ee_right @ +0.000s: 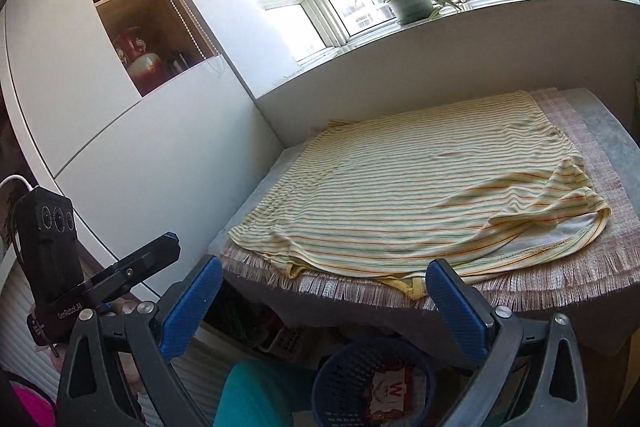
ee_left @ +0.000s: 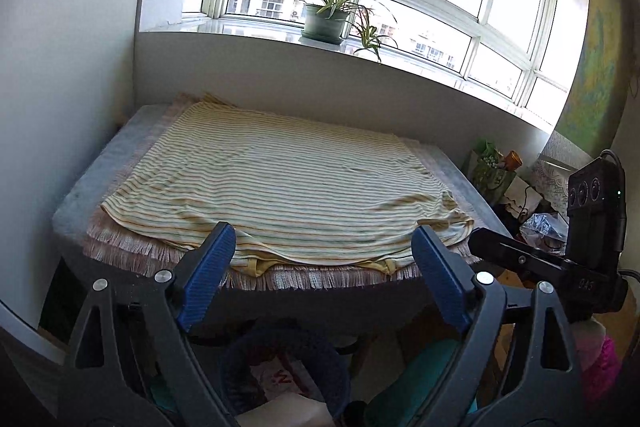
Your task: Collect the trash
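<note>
Right wrist view: table edge (ee_right: 340,307) overhangs mesh bin (ee_right: 344,379) holding wrappers (ee_right: 390,393).

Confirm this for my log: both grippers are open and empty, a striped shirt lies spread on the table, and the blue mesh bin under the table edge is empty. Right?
Not quite. The blue mesh bin is not empty: the right wrist view shows a red and white wrapper inside it. The rest holds: the left gripper and right gripper are open and empty, and the striped shirt lies spread on the table.
</note>
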